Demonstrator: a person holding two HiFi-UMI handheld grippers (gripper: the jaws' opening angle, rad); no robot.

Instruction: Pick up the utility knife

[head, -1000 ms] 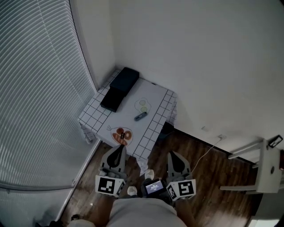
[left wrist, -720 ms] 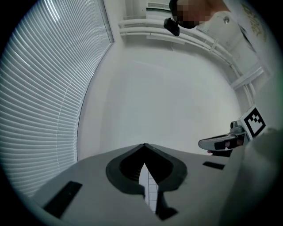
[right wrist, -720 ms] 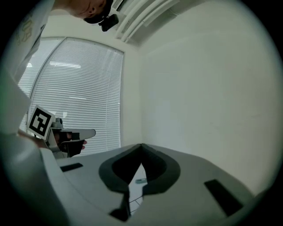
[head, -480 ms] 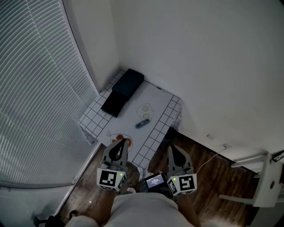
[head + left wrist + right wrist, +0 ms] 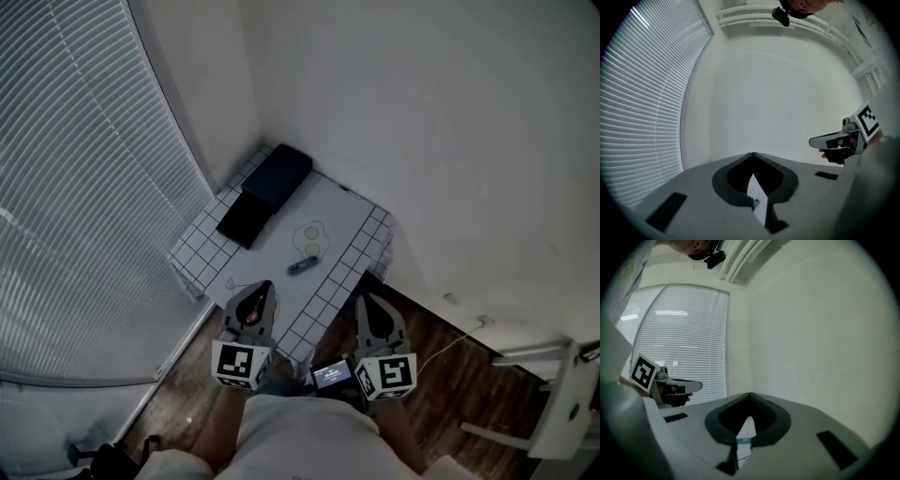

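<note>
Draped grid-print tablecloth [image 5: 201,251] — dark wood-plank floor [image 5: 456,367], smooth matt white wall [image 5: 422,122].

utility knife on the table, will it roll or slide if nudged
The utility knife looks slim and lies flat, so it probably stays stiff and won't roll. On the white table it may slide or spin if pushed off-centre. It looks small, so likely light.
</note>
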